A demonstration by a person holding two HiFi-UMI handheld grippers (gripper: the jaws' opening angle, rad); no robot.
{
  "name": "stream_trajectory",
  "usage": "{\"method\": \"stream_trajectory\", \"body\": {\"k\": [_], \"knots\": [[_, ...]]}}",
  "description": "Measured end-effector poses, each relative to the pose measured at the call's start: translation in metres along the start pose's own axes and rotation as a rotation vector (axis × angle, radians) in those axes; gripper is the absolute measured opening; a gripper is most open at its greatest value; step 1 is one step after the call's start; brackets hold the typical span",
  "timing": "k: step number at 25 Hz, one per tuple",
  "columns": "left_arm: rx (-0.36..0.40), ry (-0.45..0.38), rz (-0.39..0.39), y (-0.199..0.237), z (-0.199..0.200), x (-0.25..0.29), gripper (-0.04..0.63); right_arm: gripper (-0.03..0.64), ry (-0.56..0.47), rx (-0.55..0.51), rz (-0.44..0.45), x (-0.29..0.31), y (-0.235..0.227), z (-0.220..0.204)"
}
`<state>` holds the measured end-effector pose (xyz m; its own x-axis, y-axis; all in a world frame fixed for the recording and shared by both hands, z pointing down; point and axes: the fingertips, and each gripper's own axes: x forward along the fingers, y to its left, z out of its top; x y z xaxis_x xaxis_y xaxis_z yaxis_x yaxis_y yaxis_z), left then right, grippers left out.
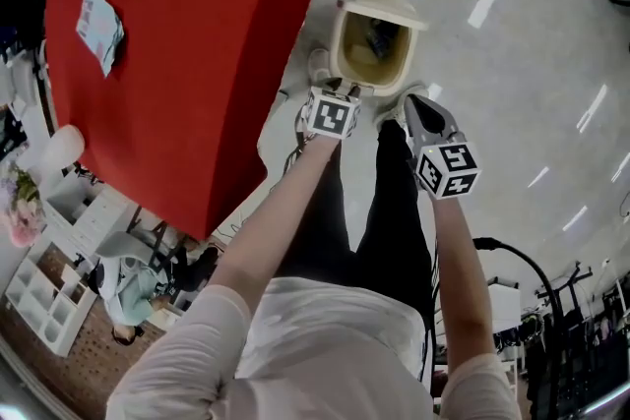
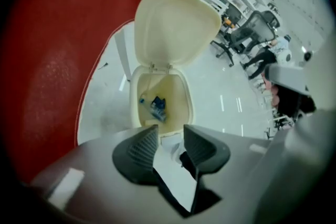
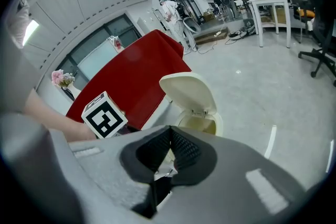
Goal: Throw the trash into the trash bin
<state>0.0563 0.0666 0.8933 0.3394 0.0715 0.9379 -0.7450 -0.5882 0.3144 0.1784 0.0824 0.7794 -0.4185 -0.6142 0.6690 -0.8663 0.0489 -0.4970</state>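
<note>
The cream trash bin [image 1: 346, 54] stands on the floor beside the red table with its lid [image 2: 176, 21] flipped up. Blue trash [image 2: 156, 106] lies at its bottom. In the left gripper view my left gripper [image 2: 170, 131] hangs just above the bin's near rim. Its jaws stand apart, and only pale floor shows in the gap. My right gripper [image 3: 170, 132] is to the right of the bin, a little back from it, with its fingertips touching. A pale scrap shows behind its tips; I cannot tell whether it is held. A light packet [image 1: 98, 30] lies on the table.
The table's red cloth [image 1: 197, 44] hangs down left of the bin, close to my left gripper [image 1: 340, 91]. The person's dark trouser legs [image 1: 394, 202] and shoes stand right behind the bin. Office chairs [image 2: 252, 34] and a white desk [image 3: 270, 5] stand further off on the glossy floor.
</note>
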Motion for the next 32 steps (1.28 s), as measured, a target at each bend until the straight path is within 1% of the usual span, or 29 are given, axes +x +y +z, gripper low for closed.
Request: {"method": "stream_trajectory", "body": {"k": [2,5,6,7,10,16,20,24,28,32], "knots": [[-0.008,-0.018,-0.028,-0.009,0.008,-0.015,0.125,0.002,0.003,-0.011,0.001,-0.005,0.008,0.008],[0.029,-0.048,0.032,-0.004,0.021,-0.049,0.036,0.001,0.008,-0.028,0.002,-0.015,0.022,0.021],[0.039,-0.058,0.033,-0.007,0.024,-0.06,0.021,0.002,0.009,-0.033,0.003,-0.02,0.027,0.026],[0.046,-0.068,0.014,-0.015,0.028,-0.071,0.008,0.001,0.009,-0.04,0.005,-0.026,0.033,0.032],[0.057,-0.099,-0.062,-0.043,0.037,-0.104,0.008,0.002,0.006,-0.063,0.011,-0.044,0.05,0.049],[0.069,-0.184,-0.134,-0.074,0.05,-0.174,0.008,0.002,-0.008,-0.114,0.02,-0.081,0.085,0.084],[0.101,-0.225,-0.147,-0.086,0.052,-0.212,0.008,0.002,-0.018,-0.143,0.025,-0.104,0.106,0.098],[0.144,-0.25,-0.134,-0.097,0.056,-0.241,0.006,0.002,-0.024,-0.173,0.029,-0.125,0.12,0.109],[0.148,-0.29,-0.138,-0.104,0.064,-0.262,0.008,0.001,-0.033,-0.202,0.031,-0.139,0.133,0.116],[0.15,-0.313,-0.135,-0.111,0.066,-0.275,0.008,0.001,-0.043,-0.207,0.025,-0.153,0.141,0.117]]}}
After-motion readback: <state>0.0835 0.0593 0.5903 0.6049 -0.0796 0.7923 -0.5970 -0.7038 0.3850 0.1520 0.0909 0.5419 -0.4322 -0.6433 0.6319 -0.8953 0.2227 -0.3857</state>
